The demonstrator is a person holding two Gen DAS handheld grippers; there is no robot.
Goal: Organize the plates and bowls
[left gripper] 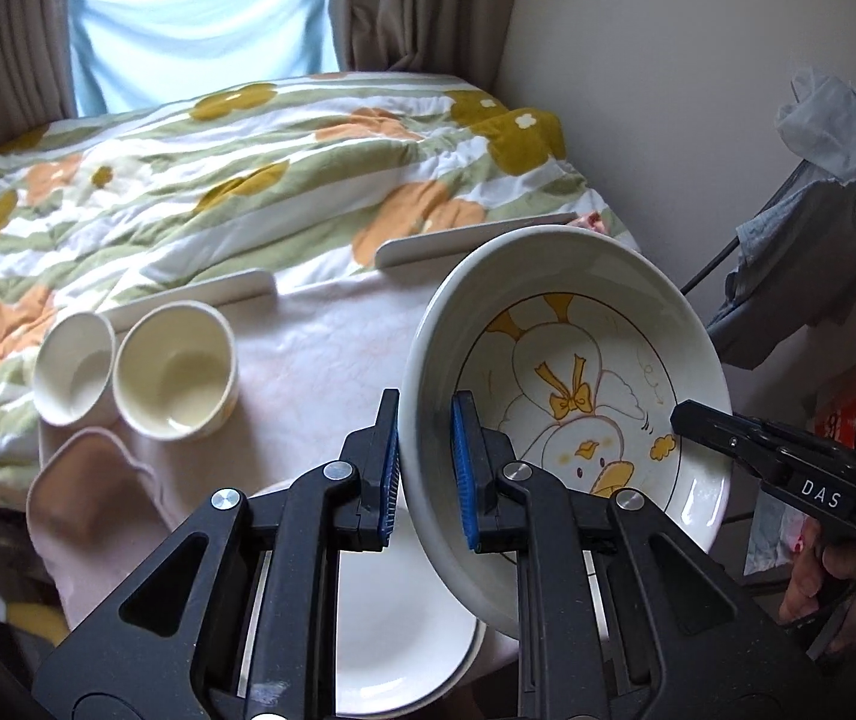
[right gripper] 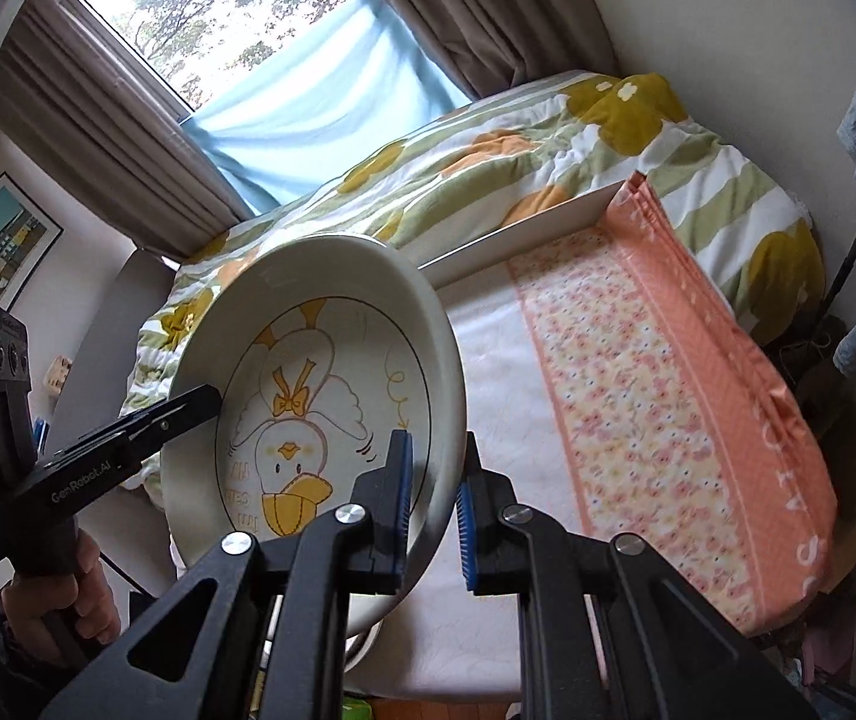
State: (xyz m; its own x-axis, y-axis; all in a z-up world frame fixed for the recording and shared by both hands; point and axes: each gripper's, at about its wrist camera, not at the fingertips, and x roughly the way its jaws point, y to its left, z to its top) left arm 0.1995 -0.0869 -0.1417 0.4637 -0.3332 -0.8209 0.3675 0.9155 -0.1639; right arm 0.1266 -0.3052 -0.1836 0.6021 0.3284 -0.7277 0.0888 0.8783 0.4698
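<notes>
Both grippers share one load: my left gripper [left gripper: 425, 468] and right gripper [right gripper: 435, 507] each clamp opposite rims of the duck plate [left gripper: 578, 384], tilted in the air above the white plates [left gripper: 404, 630], because it is wide. Two cups [left gripper: 173, 369] sit aside.

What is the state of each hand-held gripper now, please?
Left hand-held gripper: closed on the rim of the duck bowl.
Right hand-held gripper: closed on the opposite rim.
</notes>
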